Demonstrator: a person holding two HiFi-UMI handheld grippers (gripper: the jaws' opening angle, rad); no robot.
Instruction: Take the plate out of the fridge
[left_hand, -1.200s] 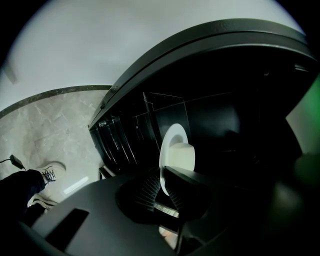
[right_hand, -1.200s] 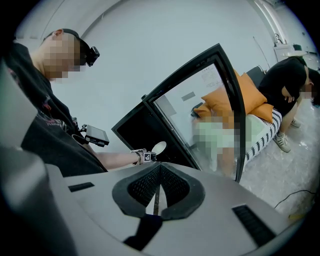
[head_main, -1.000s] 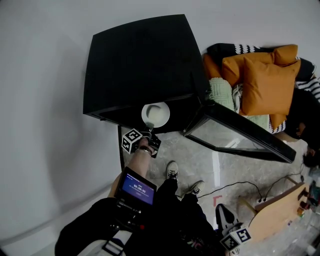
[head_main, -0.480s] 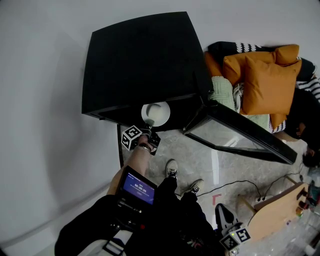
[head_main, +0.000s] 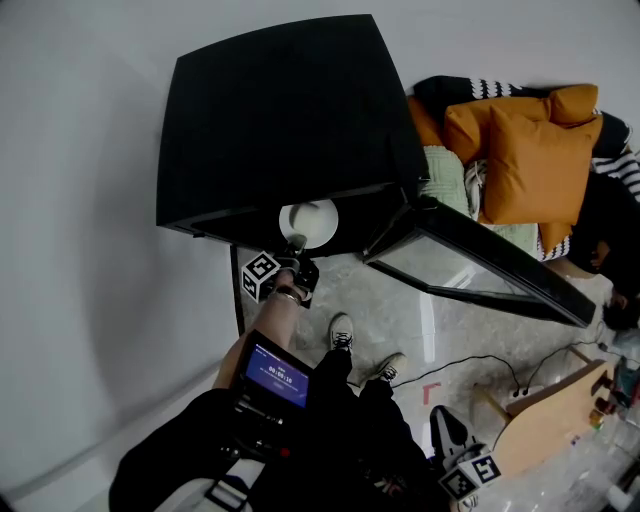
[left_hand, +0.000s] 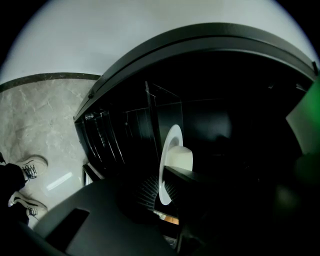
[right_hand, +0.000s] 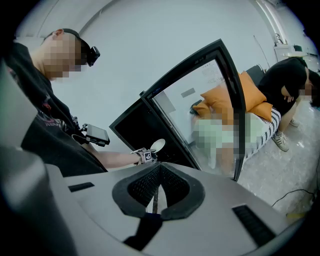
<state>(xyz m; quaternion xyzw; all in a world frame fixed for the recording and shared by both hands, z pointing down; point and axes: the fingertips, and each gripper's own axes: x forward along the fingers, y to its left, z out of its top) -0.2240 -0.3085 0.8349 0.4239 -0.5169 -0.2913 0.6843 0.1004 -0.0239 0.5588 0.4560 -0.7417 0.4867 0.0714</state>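
White round plate (head_main: 309, 222) partly hiding under the black boxy fridge's (head_main: 280, 120) top edge, its lower rim disappearing behind a jaw of the left gripper (head_main: 296, 252), fridge interior sinking into darkness, right gripper (head_main: 468, 480) being cropped by the head view's bottom edge.

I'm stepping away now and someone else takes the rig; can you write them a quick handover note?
Left hand-held gripper: shut on the white plate's rim.
Right hand-held gripper: shut, empty, held low at the side.
Plate: at the mouth of the black fridge, door swung open.
Done: door open, plate gripped.
To do: draw the plate fully clear of the fridge.
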